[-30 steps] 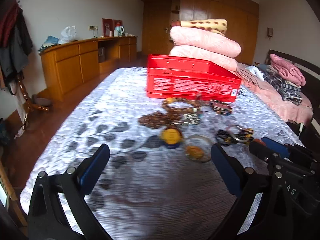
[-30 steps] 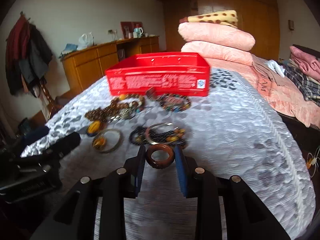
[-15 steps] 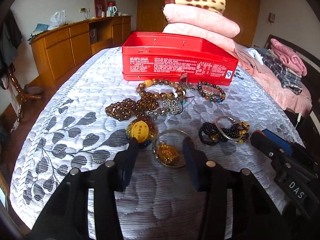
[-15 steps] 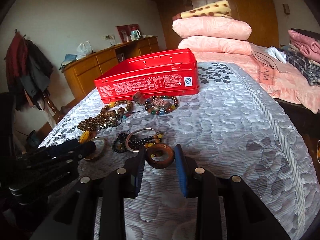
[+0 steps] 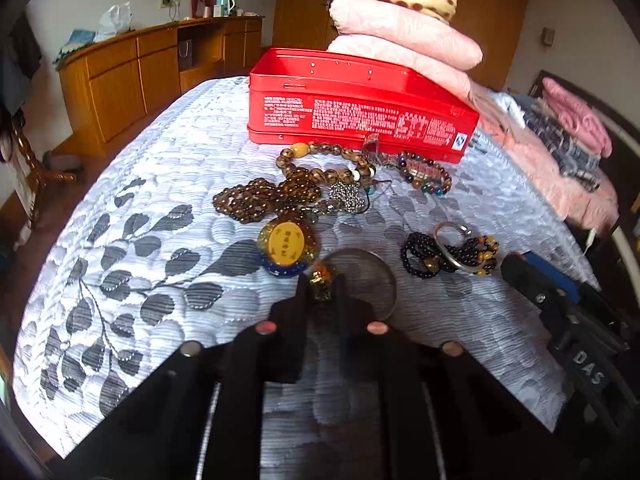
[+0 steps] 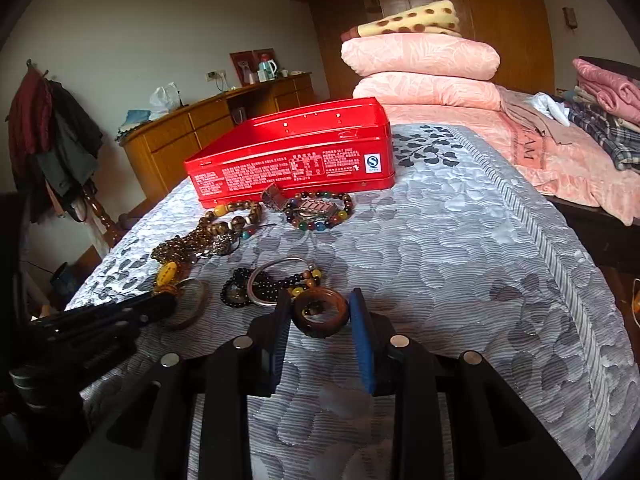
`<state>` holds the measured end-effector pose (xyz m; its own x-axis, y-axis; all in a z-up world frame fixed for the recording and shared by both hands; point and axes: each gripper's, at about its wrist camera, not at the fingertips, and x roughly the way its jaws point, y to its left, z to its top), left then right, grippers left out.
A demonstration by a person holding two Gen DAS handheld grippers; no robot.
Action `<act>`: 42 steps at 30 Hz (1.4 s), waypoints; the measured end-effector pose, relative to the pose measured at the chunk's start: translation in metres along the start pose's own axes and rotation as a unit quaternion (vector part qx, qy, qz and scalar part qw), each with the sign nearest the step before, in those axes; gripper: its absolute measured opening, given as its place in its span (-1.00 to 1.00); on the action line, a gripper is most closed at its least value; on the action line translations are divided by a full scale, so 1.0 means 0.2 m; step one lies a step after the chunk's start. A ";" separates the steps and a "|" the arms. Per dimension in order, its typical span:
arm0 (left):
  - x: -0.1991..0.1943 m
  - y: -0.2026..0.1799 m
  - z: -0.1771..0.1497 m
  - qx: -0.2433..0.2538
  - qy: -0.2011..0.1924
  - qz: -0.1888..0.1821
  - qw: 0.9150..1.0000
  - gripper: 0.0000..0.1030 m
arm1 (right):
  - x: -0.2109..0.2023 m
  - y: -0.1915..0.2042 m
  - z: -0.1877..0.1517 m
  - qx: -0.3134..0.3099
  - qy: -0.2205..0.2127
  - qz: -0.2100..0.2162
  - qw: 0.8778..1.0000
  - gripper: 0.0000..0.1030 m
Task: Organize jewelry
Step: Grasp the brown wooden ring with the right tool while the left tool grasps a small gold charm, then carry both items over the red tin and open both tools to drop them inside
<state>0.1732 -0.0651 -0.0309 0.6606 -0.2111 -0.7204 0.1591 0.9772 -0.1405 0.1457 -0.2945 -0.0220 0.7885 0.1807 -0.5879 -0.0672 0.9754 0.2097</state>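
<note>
A grey leaf-patterned bedspread [image 5: 140,240] fills the scene, with an open red tin [image 5: 360,108] standing on it towards the stacked pillows. Bead bracelets [image 5: 320,176] lie strewn just before the tin. Nearer than those, the left gripper [image 5: 322,292] has just been closing and now pinches an amber pendant [image 5: 322,276] lying inside a thin bangle [image 5: 372,280]. The right gripper [image 6: 320,312] holds a brown ring [image 6: 320,314] between narrow jaws. Lifting the pendant straight up should free it from the bangle; above the beads, the way to the tin looks open.
</note>
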 end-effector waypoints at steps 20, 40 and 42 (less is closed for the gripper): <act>-0.02 0.08 -0.01 -0.009 -0.009 -0.012 1.000 -0.73 | 0.01 0.03 0.00 -0.017 0.005 -0.023 1.000 -0.43; -0.16 0.07 0.27 -0.006 -0.077 -0.038 0.996 -0.77 | -0.06 0.08 0.35 -0.032 -0.043 -0.015 0.998 -0.43; -0.17 0.05 0.38 0.000 -0.094 -0.040 0.995 -0.77 | -0.04 0.08 0.45 -0.035 -0.054 -0.009 0.998 -0.43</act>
<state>0.2071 -0.0491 0.0435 0.7717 -0.2888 -0.5666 0.2166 0.9570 -0.1928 0.1930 -0.2921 0.0567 0.8509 0.1517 -0.5030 -0.0914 0.9855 0.1427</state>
